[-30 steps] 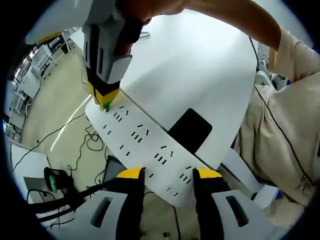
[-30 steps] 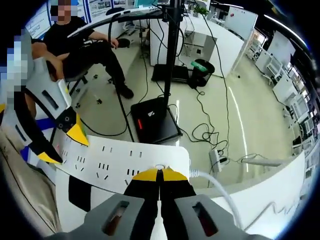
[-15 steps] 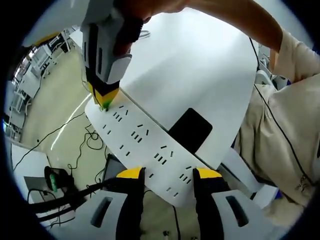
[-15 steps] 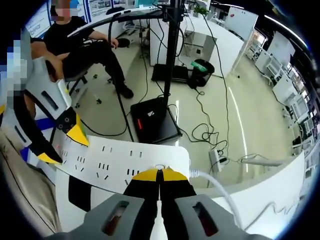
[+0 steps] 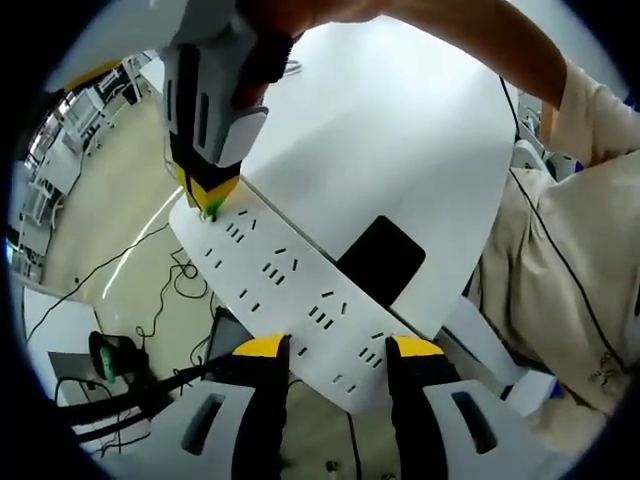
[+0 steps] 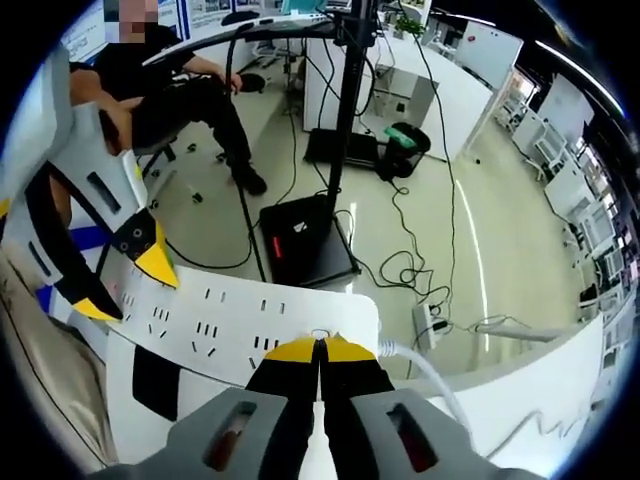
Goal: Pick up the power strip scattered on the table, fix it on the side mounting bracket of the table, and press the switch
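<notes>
White plastic, long and flat: the strip (image 5: 290,290) lies along the edge of the white table (image 5: 400,150), its face dotted with rows of dark socket slots. No writing on it can be read. In the left gripper view its long axis runs from between the left claw (image 5: 340,348) jaws away up and to the left, ending under the right claw (image 5: 210,195). The left claw's yellow-tipped jaws stand apart, one on each side of the strip's near end; whether they press it I cannot tell. The right claw's yellow tips are closed together, with a green glow at their point on the strip's far end. A black rectangular patch (image 5: 380,260) sits on the table just beside the strip.

In the right gripper view the right claw (image 6: 319,347) has its tips shut tight together, touching the strip (image 6: 250,320) near its rounded end, where a white cord (image 6: 430,375) leaves to the right. The strip stretches left from there to the left claw (image 6: 125,285). Beyond, a black stand base (image 6: 305,240) and loose cables (image 6: 420,270) lie on the glossy floor, and a seated person (image 6: 170,95) is farther off.
</notes>
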`<move>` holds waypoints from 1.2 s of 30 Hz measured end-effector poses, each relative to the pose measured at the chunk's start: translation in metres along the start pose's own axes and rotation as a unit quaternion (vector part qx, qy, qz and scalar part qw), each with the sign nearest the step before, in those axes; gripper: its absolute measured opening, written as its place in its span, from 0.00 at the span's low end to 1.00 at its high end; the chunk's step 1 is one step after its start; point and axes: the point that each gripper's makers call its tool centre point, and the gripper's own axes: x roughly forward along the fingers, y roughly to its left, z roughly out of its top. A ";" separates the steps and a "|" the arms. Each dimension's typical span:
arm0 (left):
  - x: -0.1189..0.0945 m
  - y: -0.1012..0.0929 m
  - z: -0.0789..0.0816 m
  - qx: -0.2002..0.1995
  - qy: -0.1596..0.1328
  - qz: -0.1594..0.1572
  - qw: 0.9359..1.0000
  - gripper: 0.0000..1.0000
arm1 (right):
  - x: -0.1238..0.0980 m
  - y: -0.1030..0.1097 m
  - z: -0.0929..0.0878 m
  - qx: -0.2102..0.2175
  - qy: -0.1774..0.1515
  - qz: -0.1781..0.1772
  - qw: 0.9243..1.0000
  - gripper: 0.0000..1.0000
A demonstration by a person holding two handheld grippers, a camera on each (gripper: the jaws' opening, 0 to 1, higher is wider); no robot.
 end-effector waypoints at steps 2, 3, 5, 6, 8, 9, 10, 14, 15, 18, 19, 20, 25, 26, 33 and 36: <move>0.000 0.000 0.000 0.000 0.003 0.000 1.000 0.43 | -0.002 0.000 0.002 0.002 -0.006 0.001 1.000 0.00; 0.000 0.000 0.000 0.000 0.005 0.000 1.000 0.43 | -0.002 0.001 0.003 0.002 -0.008 0.004 1.000 0.00; 0.000 0.000 0.000 0.001 0.009 0.001 1.000 0.43 | -0.001 0.003 0.006 0.003 -0.014 0.010 1.000 0.00; 0.000 0.000 0.000 0.001 0.009 0.001 1.000 0.43 | 0.000 0.002 0.007 0.002 -0.013 0.007 1.000 0.00; 0.000 0.000 0.000 0.002 0.010 0.001 1.000 0.43 | 0.001 0.001 0.010 -0.004 -0.013 0.004 1.000 0.00; 0.000 0.000 0.000 0.001 0.009 0.000 1.000 0.43 | 0.001 0.001 0.011 -0.005 -0.013 0.004 1.000 0.00; 0.000 0.000 -0.001 0.001 0.008 0.001 1.000 0.43 | 0.002 0.001 0.012 -0.007 -0.013 0.004 1.000 0.00; -0.001 -0.001 -0.001 0.001 0.003 0.001 1.000 0.43 | 0.003 0.001 0.015 -0.015 -0.014 0.002 1.000 0.00; -0.001 -0.001 -0.001 0.002 0.003 0.001 1.000 0.43 | 0.003 0.002 0.016 -0.014 -0.016 0.003 1.000 0.00; -0.001 -0.001 -0.001 0.002 0.003 0.001 1.000 0.43 | 0.003 0.003 0.017 -0.015 -0.022 0.004 1.000 0.00; -0.001 -0.001 -0.001 0.002 0.003 0.001 1.000 0.43 | 0.003 0.004 0.017 -0.016 -0.025 0.003 1.000 0.00; -0.001 -0.001 -0.001 0.003 0.003 0.001 1.000 0.43 | 0.002 0.003 0.017 -0.015 -0.026 0.004 1.000 0.00; -0.001 -0.001 -0.001 0.003 0.002 0.000 1.000 0.43 | -0.004 0.009 0.019 -0.009 -0.046 0.011 0.999 0.00; -0.001 -0.001 -0.001 0.003 0.001 0.000 1.000 0.43 | -0.005 0.009 0.019 -0.009 -0.050 0.009 0.999 0.00; -0.001 0.000 -0.001 0.003 0.003 0.000 1.000 0.43 | -0.016 0.010 0.026 -0.026 -0.090 -0.005 0.996 0.00; -0.001 0.000 -0.001 0.003 0.003 0.000 1.000 0.43 | -0.023 0.011 0.027 -0.031 -0.105 -0.012 0.994 0.00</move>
